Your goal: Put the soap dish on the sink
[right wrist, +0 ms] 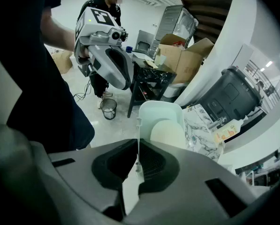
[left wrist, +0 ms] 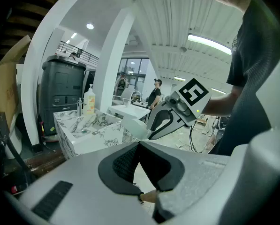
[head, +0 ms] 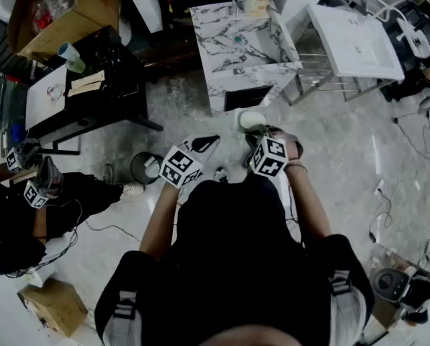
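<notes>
Your right gripper (right wrist: 136,165) pinches the soap dish (right wrist: 161,110) by its thin rim (left gripper (left wrist: 139,146): jaws together, empty), so any tilt could dump the soap bar (right wrist: 168,134).

Head cam: high above the person (head: 236,265), looks steeply down at floor (head: 344,157), left gripper (head: 202,145), right gripper (head: 256,132) & marble counter (head: 243,45) further off. Left gripper cam: sits behind its own jaws, ~level, faces counter, right gripper close by. Right gripper cam: angled down, soap dish (right wrist: 161,121) v. close, left gripper beyond. All 3 share the counter.
</notes>
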A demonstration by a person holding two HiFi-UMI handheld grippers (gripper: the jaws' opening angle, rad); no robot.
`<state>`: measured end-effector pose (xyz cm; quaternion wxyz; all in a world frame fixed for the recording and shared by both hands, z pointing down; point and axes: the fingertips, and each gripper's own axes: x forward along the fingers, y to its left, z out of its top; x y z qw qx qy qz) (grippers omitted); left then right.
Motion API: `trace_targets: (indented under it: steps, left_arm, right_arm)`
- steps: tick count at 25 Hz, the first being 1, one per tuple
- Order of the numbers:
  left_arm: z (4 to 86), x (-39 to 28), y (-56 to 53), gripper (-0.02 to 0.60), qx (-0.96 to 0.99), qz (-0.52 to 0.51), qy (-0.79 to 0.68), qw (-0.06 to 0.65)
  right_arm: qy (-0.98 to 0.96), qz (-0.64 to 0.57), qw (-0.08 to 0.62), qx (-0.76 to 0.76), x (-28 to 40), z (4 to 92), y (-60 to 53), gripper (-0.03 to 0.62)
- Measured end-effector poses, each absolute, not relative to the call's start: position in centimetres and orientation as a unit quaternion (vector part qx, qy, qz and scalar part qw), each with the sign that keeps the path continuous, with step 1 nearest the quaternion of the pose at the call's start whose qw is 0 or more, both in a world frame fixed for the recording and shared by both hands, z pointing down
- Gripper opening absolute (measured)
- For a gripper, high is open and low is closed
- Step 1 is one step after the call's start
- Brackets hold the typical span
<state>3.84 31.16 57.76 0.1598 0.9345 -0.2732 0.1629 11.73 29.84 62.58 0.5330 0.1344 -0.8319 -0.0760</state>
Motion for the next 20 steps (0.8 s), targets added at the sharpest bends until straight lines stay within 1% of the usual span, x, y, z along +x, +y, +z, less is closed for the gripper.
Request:
trace_targets:
  steps: [20]
  left_arm:
    - [58.9,3.9,31.5,0.000,0.931,0.174,-0.272,0.172]
  right_arm:
    - [-0.842,-0.072,0.513,0.149,11.4,62.4,29.2,0.003]
